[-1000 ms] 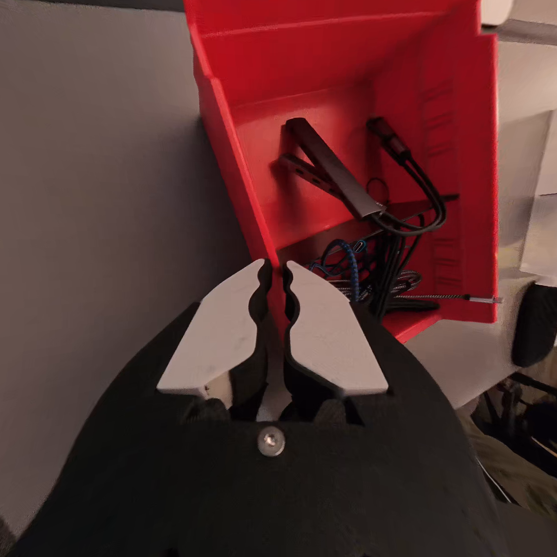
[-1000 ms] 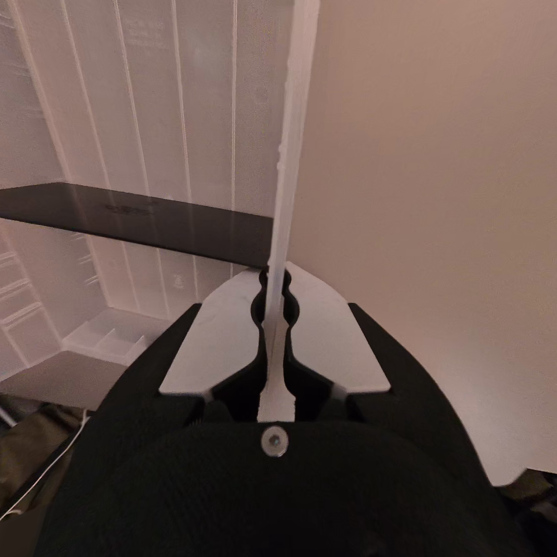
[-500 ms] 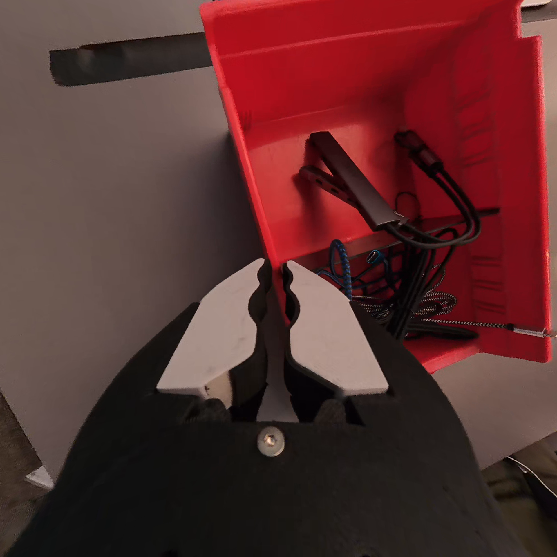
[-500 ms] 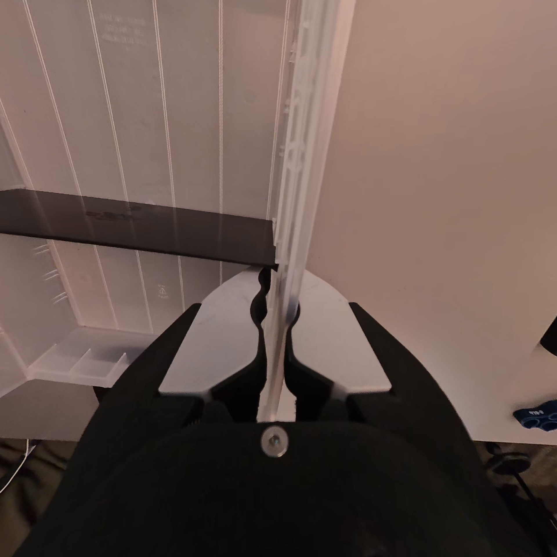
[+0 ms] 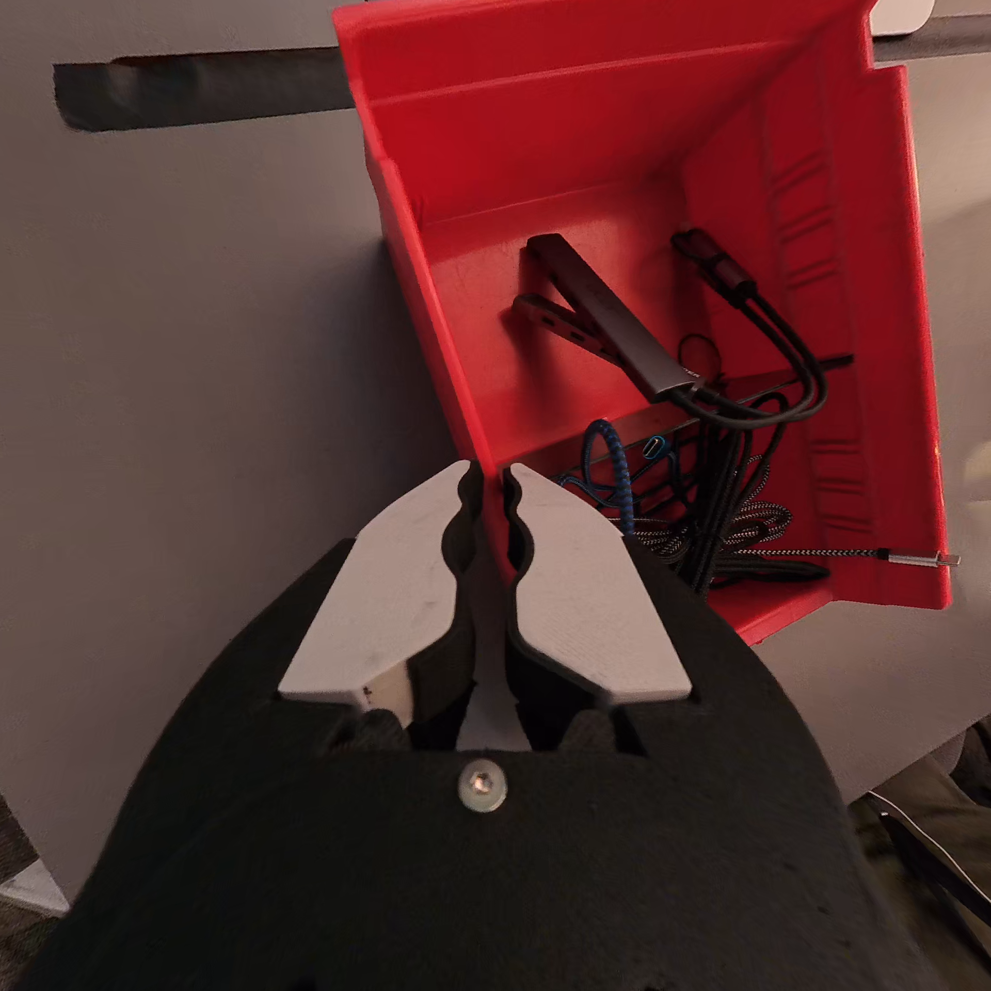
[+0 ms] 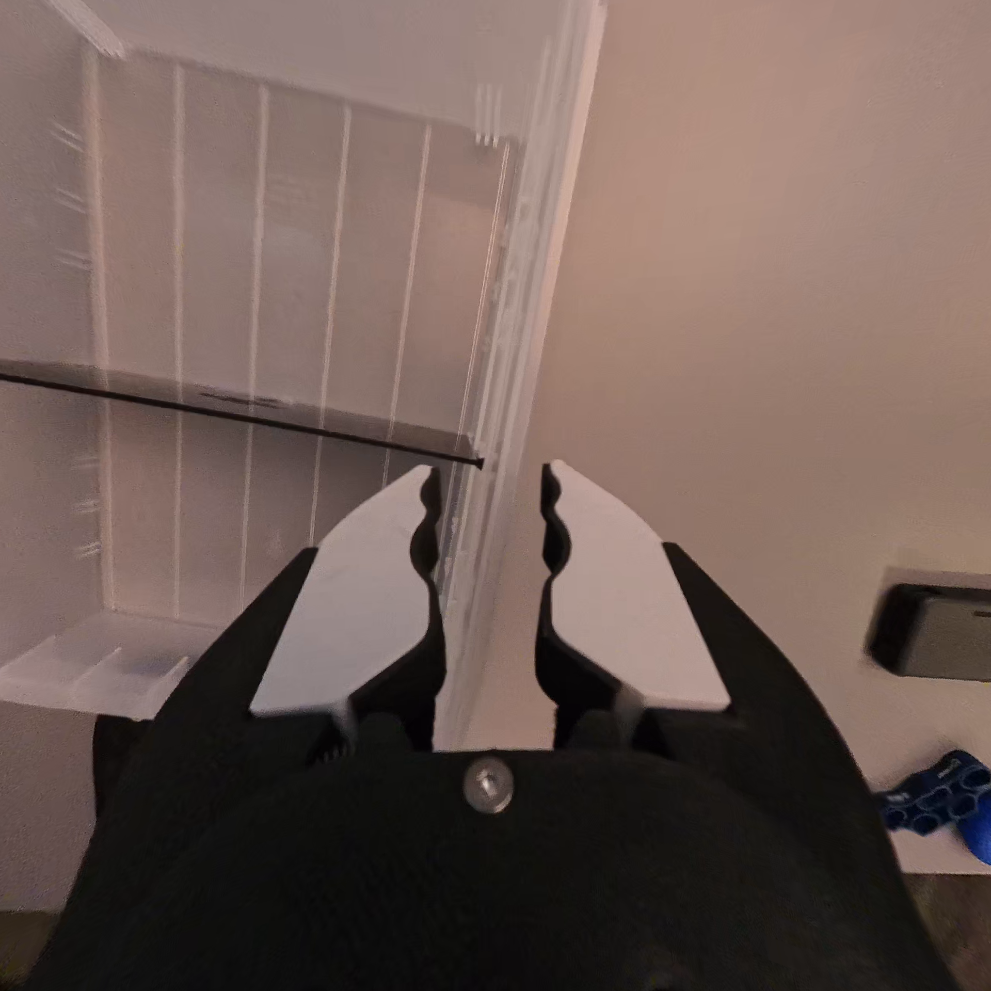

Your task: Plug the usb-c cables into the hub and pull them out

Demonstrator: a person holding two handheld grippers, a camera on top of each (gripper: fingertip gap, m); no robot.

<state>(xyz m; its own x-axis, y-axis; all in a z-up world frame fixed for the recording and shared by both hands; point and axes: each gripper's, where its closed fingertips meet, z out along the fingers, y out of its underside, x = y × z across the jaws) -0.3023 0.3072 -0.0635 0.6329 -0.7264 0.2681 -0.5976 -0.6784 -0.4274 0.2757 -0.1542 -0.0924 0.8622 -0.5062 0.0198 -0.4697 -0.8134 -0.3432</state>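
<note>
Hub untouched in red bin | left gripper still clamps bin wall | right gripper just released clear bin, jaws apart | bins placed, cables next

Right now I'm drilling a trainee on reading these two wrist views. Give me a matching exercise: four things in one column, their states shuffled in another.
Things:
1. left tool
2. right tool
3. hubs
4. silver-tipped braided cable

States:
A. plug pokes past the red bin rim
B. open, straddling the clear bin wall
C. lying inside the red bin
D. shut on the red bin wall

Pairs: 1-D, 2-B, 3-C, 4-A
</note>
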